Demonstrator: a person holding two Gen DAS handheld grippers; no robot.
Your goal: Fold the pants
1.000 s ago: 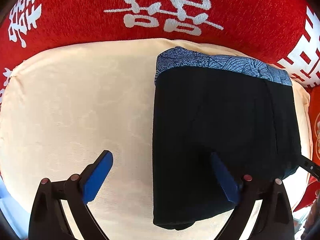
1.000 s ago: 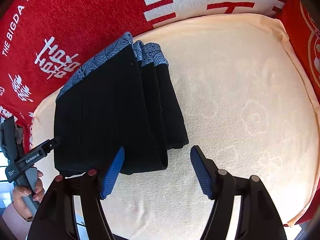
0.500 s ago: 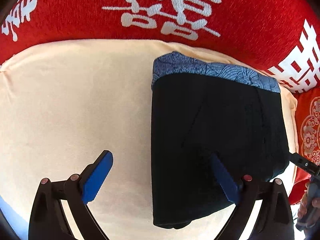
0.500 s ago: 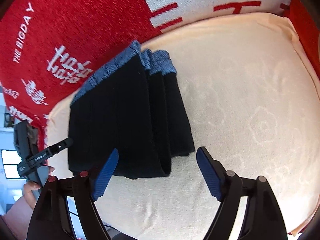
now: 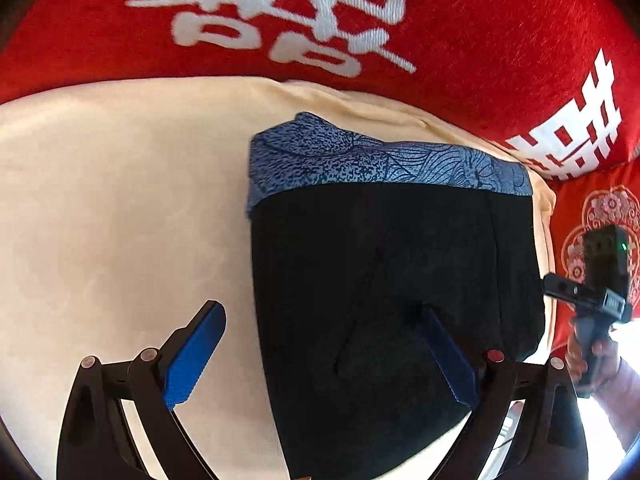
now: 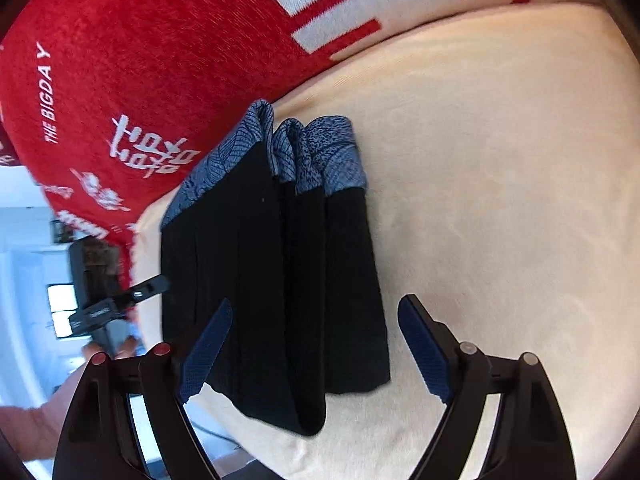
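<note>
The black pants [image 5: 384,292] lie folded in a compact stack on the cream cushion [image 5: 112,208], with the blue patterned waistband [image 5: 372,160] at the far end. My left gripper [image 5: 324,352] is open and empty, hovering over the stack's near left edge. In the right wrist view the folded pants [image 6: 280,280] show several layers and the waistband [image 6: 312,152]. My right gripper [image 6: 316,348] is open and empty above the stack's near end. The other gripper shows at each view's edge, the right one [image 5: 596,292] and the left one [image 6: 108,304].
A red backrest with white characters [image 5: 304,20] rises behind the cushion. A red patterned pillow [image 5: 596,216] sits at the right. The cushion [image 6: 500,200] stretches wide beside the pants. A bright room shows past the sofa's edge [image 6: 24,280].
Both grippers have pulled back and shifted sideways, away from the folded pants, staying open. The pants have not moved.
</note>
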